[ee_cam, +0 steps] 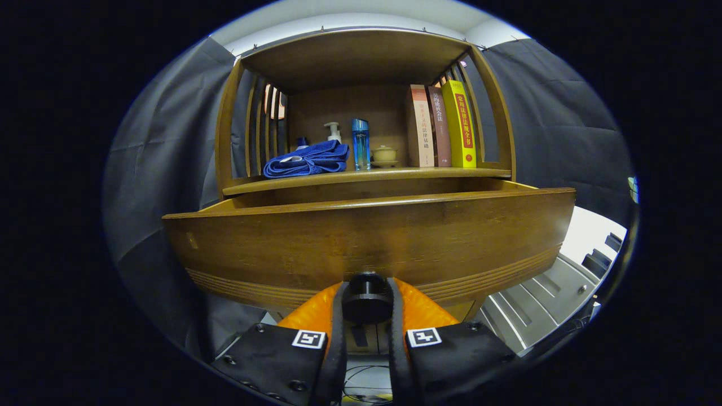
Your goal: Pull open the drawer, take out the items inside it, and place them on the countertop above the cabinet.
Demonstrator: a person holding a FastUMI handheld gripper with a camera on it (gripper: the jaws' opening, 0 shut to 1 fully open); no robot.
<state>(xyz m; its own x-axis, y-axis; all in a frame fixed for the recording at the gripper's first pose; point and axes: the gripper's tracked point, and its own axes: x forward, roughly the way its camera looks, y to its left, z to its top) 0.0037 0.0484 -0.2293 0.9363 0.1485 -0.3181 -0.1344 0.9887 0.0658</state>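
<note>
The wooden drawer [372, 237] stands pulled out from the cabinet, its curved front filling the space just ahead of me. A round black knob [366, 296] sits at the lower middle of that front. My gripper [366, 301] is shut on the knob, one finger pressing each side. The drawer's inside is hidden behind its front panel. Above it runs the countertop [366, 176], with a folded blue towel [307, 159], a white pump bottle [334, 132], a blue bottle [360, 144] and a small lidded cup [384, 154] on it.
Three upright books [443, 125] stand at the countertop's right end, under a wooden top shelf with slatted sides [256, 127]. Black cloth walls hang left and right. A grey panelled floor [541, 304] shows low at the right.
</note>
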